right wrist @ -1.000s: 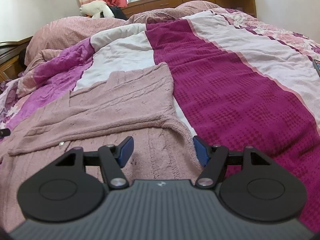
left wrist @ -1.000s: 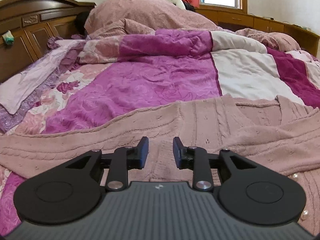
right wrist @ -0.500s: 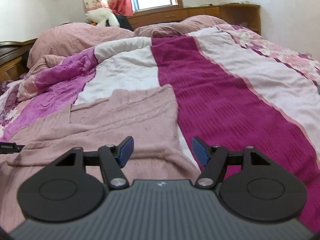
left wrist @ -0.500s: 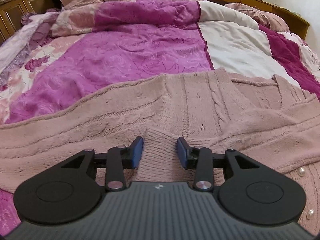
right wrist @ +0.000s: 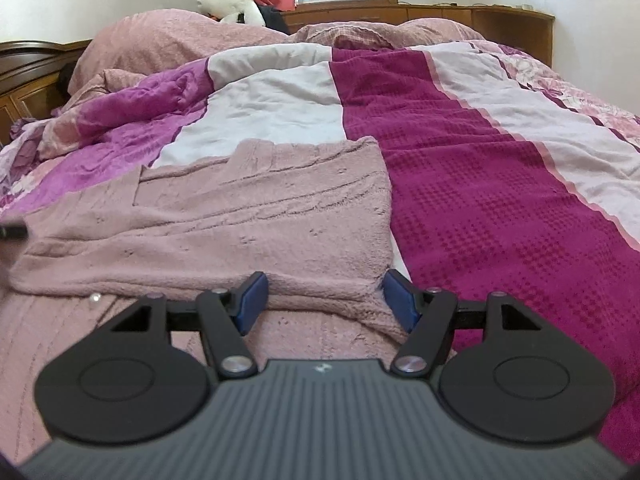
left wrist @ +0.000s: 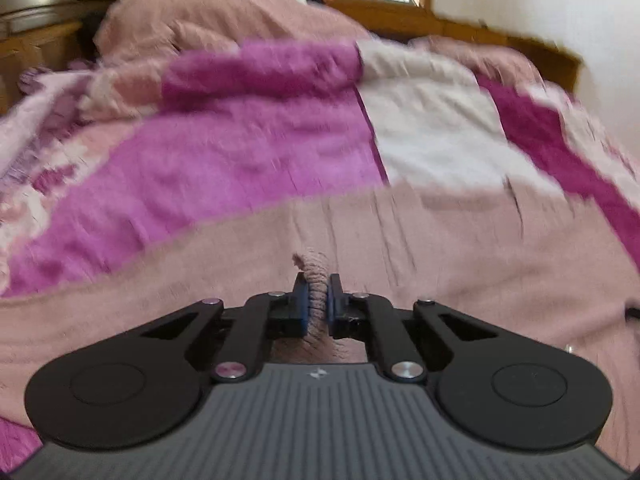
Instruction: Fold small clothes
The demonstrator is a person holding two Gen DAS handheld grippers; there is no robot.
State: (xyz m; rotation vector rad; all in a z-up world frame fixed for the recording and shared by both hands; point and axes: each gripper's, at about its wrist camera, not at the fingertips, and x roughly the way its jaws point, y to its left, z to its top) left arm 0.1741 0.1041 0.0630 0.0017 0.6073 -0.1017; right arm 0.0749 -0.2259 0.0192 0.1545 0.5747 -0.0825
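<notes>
A: Item one, left gripper [left wrist: 317, 300]: jaws have just closed, pinching a ridge of the pink knit cardigan [left wrist: 400, 248], which lies spread on the bedspread [left wrist: 240, 168]. Risk?

B: Thin bite. Loose knit could slip out on the lift, or only the top layer comes up and the fold skews. The view is blurred.

A: Item two, right gripper [right wrist: 326, 298]?

B: Jaws wide apart, straddling the folded edge of the cardigan [right wrist: 240, 216], gripping nothing. Risk: closing catches the bedspread [right wrist: 500, 200] too. Both grippers tilt downward over the bed.
</notes>
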